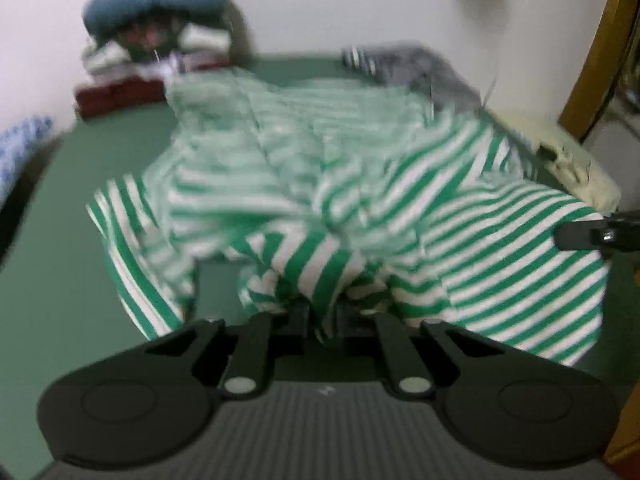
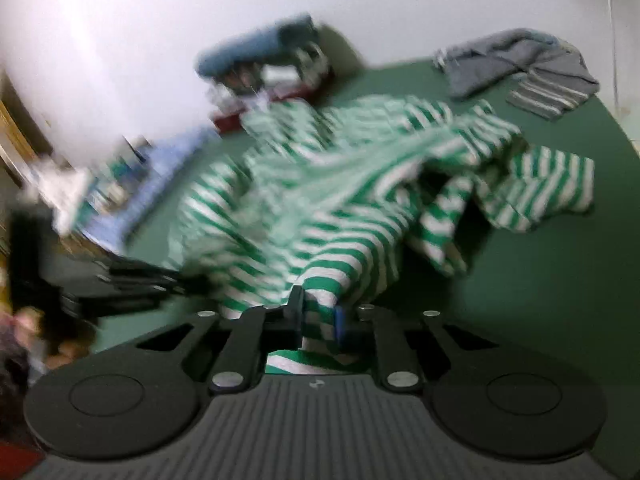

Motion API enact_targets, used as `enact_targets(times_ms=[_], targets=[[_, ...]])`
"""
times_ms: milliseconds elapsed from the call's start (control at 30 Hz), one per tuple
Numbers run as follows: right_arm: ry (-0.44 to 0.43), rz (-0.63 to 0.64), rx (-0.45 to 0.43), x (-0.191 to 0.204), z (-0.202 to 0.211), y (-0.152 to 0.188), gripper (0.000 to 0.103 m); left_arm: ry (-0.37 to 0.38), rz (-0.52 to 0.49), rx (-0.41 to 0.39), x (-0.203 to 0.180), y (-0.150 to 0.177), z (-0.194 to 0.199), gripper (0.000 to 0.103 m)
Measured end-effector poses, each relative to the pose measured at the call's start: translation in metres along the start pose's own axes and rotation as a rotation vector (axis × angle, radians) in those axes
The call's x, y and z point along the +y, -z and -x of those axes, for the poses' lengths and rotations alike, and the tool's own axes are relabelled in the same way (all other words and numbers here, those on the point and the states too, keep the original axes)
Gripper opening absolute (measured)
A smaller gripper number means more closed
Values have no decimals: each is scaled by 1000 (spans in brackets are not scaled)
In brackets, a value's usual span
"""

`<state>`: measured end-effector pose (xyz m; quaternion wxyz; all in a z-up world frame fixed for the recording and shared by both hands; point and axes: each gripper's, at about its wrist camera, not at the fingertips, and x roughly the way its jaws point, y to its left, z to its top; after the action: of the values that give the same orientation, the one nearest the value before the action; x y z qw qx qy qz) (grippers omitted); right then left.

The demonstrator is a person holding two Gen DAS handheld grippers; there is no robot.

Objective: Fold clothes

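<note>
A green-and-white striped garment [image 1: 320, 168] lies rumpled across the green surface [image 1: 60, 240], blurred by motion. My left gripper [image 1: 322, 316] is shut on a bunched fold of its near edge, with the cloth pinched between the two fingers. In the right wrist view the same striped garment [image 2: 320, 200] rises in a ridge from my right gripper [image 2: 318, 316], which is shut on another part of the near edge. The right gripper's tip [image 1: 592, 234] shows at the garment's right side, and the left gripper [image 2: 132, 280] shows blurred at the left.
A stack of folded clothes [image 1: 160, 48] [image 2: 264, 68] stands at the back against the white wall. Grey and striped folded items [image 1: 420, 68] [image 2: 520, 68] lie at the far corner. A blue patterned cloth [image 1: 20, 148] is at the left edge, a wooden frame [image 1: 592, 60] at the right.
</note>
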<state>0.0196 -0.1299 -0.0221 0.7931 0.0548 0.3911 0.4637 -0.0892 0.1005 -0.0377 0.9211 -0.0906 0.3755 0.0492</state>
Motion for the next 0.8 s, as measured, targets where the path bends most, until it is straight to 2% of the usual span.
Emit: enact_targets(times_ms=[200,267,333,400,500,633,700,733,767,800], targets=[[-194,-103,-170,14,56,-41,14,-22,3,-189,13,-35,80,5],[-258,-136,-215,16,74,-52,14,-27,7,-241,19,-42,108,0],[-312,-146,-233,21,89,-57,14,-24,11,-282,25,-44,134,0],[-325,-137,-226,27,98,-58,14,-26,13,-291,28,-44,152,0],[-319,-158,-150,30,94,-45,14,-43,-16,-247,28,-32,158,1],[-281,-212,-46,26,84,-18,13,-12,-14,-101,28,-3,133,5],[-223,-222,-3,22,84,-4,12,-8,-28,-27,24,15,115,19],[-187,-223,15,20,83,2,12,-17,-48,1,20,24,106,33],[-143,-214,31,19,82,7,12,-31,-73,22,16,32,97,41],[-94,-194,45,20,83,11,11,-46,-99,44,11,40,87,42]])
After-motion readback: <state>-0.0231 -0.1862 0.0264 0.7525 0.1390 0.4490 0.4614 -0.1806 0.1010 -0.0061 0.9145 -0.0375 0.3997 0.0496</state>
